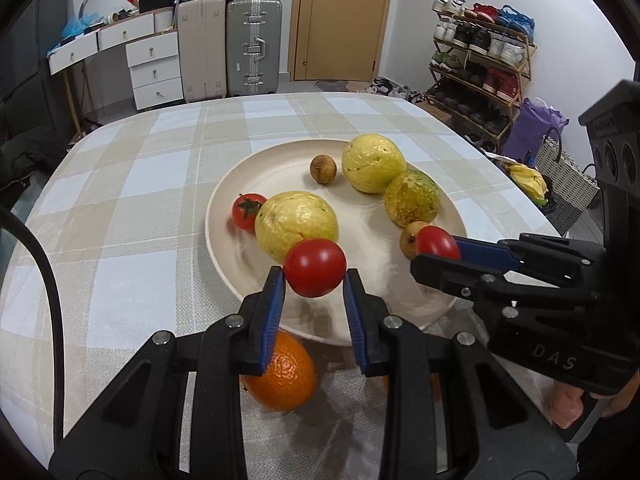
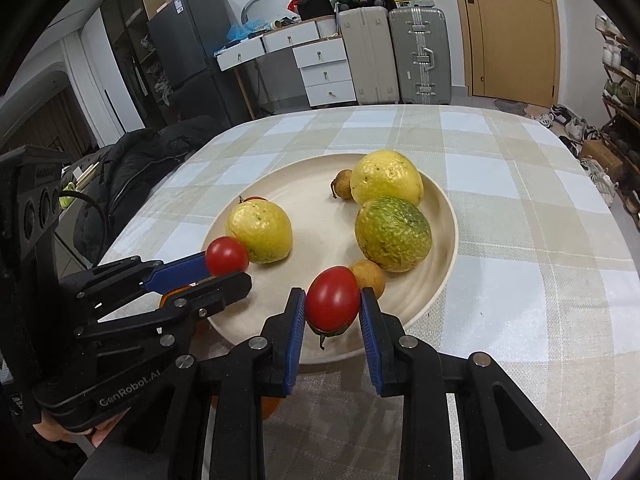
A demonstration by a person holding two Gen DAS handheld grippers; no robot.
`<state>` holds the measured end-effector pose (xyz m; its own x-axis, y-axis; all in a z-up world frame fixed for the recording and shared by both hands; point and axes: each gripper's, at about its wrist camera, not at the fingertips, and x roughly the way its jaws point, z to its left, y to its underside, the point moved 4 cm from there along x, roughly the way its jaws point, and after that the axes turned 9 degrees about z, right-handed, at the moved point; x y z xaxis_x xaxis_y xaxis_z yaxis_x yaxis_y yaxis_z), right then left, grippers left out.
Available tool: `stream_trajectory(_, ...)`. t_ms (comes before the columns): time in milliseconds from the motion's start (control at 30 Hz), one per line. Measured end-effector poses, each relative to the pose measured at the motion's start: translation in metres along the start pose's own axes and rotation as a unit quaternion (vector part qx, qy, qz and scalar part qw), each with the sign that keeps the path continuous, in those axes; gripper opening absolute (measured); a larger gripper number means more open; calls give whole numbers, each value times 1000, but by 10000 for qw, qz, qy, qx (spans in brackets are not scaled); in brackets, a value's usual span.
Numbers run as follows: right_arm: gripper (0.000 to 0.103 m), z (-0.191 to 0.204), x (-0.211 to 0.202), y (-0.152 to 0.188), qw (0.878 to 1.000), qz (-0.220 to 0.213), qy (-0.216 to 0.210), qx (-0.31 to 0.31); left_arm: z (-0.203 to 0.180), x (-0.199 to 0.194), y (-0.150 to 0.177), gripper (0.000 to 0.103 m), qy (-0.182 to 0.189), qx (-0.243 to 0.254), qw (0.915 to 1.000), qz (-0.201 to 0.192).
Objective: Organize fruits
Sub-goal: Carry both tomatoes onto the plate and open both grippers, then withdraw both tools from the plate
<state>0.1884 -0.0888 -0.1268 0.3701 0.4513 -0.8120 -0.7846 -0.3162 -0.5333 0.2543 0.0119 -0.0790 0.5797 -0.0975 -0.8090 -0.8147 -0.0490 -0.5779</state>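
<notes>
Above the near rim of a cream plate point(image 1: 224, 200) on a checked tablecloth, the left gripper point(image 1: 314, 280) pinches a cherry tomato point(image 1: 315, 267) and the right gripper point(image 2: 332, 312) clamps another tomato point(image 2: 333, 298). Both appear mid-delivery; next, lower each onto bare plate between the guavas and open. An orange point(image 1: 282, 376) waits outside the plate.
</notes>
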Motion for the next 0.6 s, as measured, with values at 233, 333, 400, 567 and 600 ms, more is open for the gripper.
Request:
stream_trajectory(233,29,0,-3,1,10000,-1,-3,35,4,-5,2,27,-13,-65,10000,-26)
stream_trajectory(333,37,-1,-10,4,10000,-62,-56,29,3,-11,5,29,-5,-40,10000,-48)
stream_trajectory(400,49,-3,-15,6,9998,-151,-62,83,3,-18,10,35,-9,-33,9999,-105)
stream_trajectory(567,72,-5,-31,18,9995,-259,109,136,12,-37,21,65,12,-212,9995,-231)
stream_trajectory(600,86,-5,-34,20,9994,-278,174,110,14,-42,24,73,21,-273,9992,-274)
